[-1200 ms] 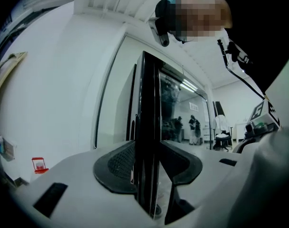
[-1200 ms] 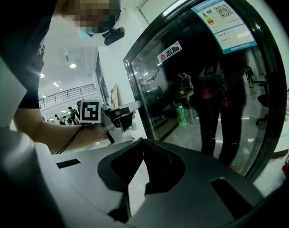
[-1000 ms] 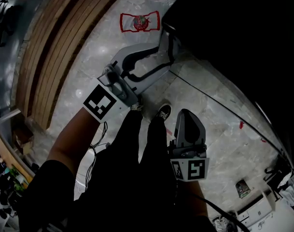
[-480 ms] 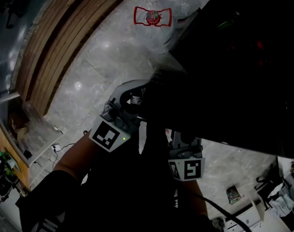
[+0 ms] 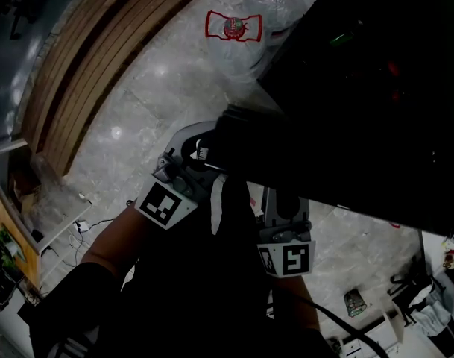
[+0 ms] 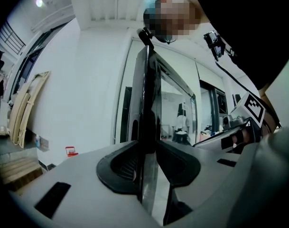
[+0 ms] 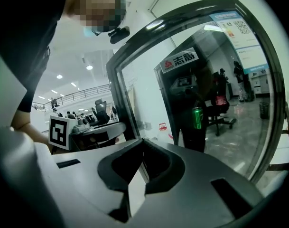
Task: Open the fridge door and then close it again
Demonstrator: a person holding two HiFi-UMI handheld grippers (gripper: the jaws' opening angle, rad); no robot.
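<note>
The black-framed glass fridge door (image 5: 361,110) stands swung open and fills the upper right of the head view. My left gripper (image 5: 191,159) holds its free edge. In the left gripper view the door's thin dark edge (image 6: 146,94) runs upright between the jaws of the left gripper (image 6: 146,148), and both pads press on it. My right gripper (image 5: 285,203) hangs lower, right of my legs, partly under the door. In the right gripper view the right gripper (image 7: 143,144) is shut on nothing, close before the glass of the door (image 7: 206,80).
Shrink-wrapped packs of water bottles (image 5: 234,27) with red labels stand on the marble floor beyond the door. A slatted wooden pallet (image 5: 92,66) lies at the upper left, clutter (image 5: 33,200) at the left edge. A green can (image 7: 197,118) shows through the glass.
The door has swung out over my legs, and the left gripper has come toward me with its edge. Most of this happened in the first half second; the right gripper rose a little.
</note>
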